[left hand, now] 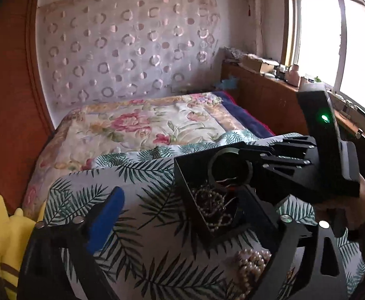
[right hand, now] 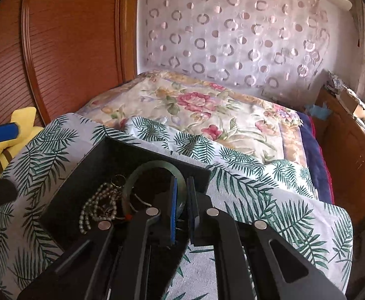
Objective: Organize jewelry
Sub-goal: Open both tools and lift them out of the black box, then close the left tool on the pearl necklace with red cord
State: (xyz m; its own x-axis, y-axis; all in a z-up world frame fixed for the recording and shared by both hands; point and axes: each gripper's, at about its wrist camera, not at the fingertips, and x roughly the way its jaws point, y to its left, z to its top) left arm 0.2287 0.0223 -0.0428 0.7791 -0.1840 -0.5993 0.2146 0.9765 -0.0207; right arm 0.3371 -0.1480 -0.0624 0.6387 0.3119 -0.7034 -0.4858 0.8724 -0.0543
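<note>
Room: bedroom light is coming through a window (left hand: 332, 40) on the right; a dotted curtain (right hand: 232, 30) is hanging behind a bed (right hand: 207, 115) with a floral quilt.
Surface: a leaf-print cloth (right hand: 270, 200) is covering the spot where everything is sitting; a yellow plush (left hand: 0, 237) is lying off to the left.
Box: a black box (right hand: 107, 155) is resting open on the cloth, holding a pale bead string (right hand: 95, 205) in a tangle.
Bangle: a green bangle (right hand: 142, 170) is standing tilted over the box, its near rim caught in the right hand-held gripper (right hand: 181, 207).
Right hand-held gripper: its blue pads are pressing together on the bangle's rim.
Left hand-held gripper: it (left hand: 195, 215) is hanging wide apart beside the box, holding nothing.
Pearls: a pearl heap (left hand: 252, 262) is lying loose on the cloth, just outside the box.
Handling: the bangle is looking stiff, smooth and likely brittle, so the rim pinch is probably slippery; the strings are looking limp and light, best taken at a bunched clump.
</note>
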